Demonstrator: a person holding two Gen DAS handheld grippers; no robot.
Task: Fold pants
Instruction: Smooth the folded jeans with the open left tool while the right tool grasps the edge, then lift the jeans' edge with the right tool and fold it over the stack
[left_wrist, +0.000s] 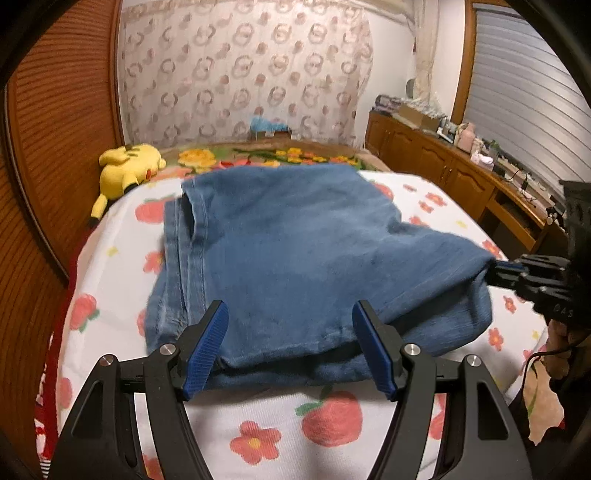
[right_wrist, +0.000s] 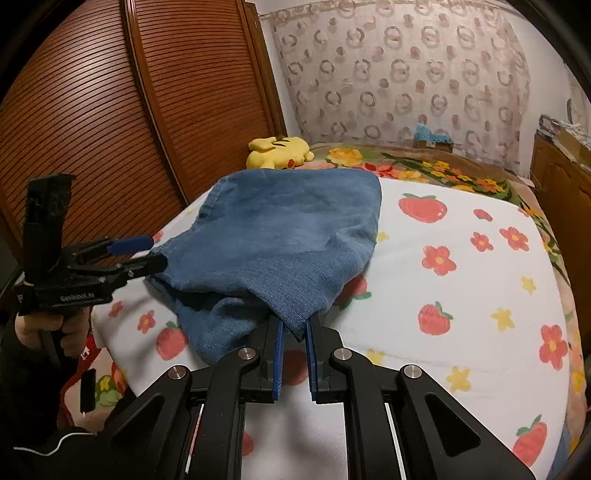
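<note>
Closest to me, my left gripper (left_wrist: 290, 347) stands with its jaws spread wide, its blue pads (left_wrist: 207, 350) on either side of the near folded edge of the blue pants (left_wrist: 295, 251); I see nothing clamped between them, though the fabric lies right against the fingers. My right gripper (right_wrist: 294, 332) has its jaws drawn in narrow and pinches a corner of the denim, which hangs lifted from the cloth below. From the left wrist view that same gripper (left_wrist: 496, 267) bites the right-hand corner of the pants. The pants lie folded on a white sheet (left_wrist: 332, 417) printed with strawberries and flowers. Beyond them a yellow plush toy (left_wrist: 127, 166) lies beside the brown slatted doors (right_wrist: 110, 129), and a patterned curtain (left_wrist: 240, 70) hangs at the back
</note>
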